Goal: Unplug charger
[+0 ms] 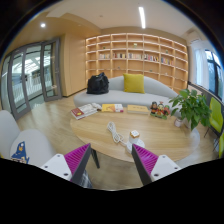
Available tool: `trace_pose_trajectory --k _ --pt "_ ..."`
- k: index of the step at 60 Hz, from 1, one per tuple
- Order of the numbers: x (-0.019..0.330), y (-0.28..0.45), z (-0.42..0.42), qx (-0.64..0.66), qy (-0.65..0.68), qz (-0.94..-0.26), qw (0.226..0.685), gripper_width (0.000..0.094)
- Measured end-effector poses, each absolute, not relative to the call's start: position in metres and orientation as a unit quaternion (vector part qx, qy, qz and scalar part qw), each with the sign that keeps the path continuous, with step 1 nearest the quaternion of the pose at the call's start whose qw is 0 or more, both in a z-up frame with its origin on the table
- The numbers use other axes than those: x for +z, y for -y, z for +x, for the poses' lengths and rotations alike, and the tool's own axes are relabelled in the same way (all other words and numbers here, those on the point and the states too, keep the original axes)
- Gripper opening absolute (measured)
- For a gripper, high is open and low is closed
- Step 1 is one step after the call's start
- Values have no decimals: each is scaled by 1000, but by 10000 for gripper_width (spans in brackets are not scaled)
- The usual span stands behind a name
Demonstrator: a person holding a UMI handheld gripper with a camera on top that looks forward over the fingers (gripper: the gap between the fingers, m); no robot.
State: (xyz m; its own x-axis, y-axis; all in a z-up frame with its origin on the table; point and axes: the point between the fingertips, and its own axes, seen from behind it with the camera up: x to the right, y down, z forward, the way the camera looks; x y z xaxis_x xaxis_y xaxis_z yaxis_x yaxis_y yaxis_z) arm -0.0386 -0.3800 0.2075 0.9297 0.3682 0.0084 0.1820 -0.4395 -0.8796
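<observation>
A white charger [135, 133] with a white cable [114, 131] lies on the round wooden table [100, 140], a little beyond my fingers. I cannot see what the charger is plugged into. My gripper [110, 160] is open, with its magenta pads [77, 157] wide apart and nothing between them. It hangs above the table's near part, short of the charger and cable.
A grey sofa [125, 95] with a yellow cushion [134, 83] and a black bag [98, 84] stands behind the table. Books [84, 111] lie at the table's far left, a potted plant [190, 105] at the right. Shelves [135, 55] line the back wall.
</observation>
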Motion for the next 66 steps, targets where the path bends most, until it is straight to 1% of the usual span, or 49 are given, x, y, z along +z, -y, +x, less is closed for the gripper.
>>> trace_pose_trajectory --k 2,7,18,19,21,22,29,45,48,50,56,59,66 --pt "206 390 -32 94 163 -847 498 847" --pt "186 382 -29 92 160 -854 486 851" --pt "127 350 -1 69 144 -873 461 854" --pt "115 338 0 66 141 -873 463 855" --pt "106 325 2 63 134 -873 465 853" --pt "106 322 4 61 131 -873 465 855" --pt "76 263 14 51 108 -869 481 855" --pt "37 162 7 43 68 -855 512 835" --pt "31 150 3 42 68 -854 514 801" --pt "30 143 1 42 67 -851 520 758" --pt "25 129 1 32 65 -841 535 553" --pt "25 124 5 22 55 -837 544 428" --pt "25 125 5 29 58 -836 545 317"
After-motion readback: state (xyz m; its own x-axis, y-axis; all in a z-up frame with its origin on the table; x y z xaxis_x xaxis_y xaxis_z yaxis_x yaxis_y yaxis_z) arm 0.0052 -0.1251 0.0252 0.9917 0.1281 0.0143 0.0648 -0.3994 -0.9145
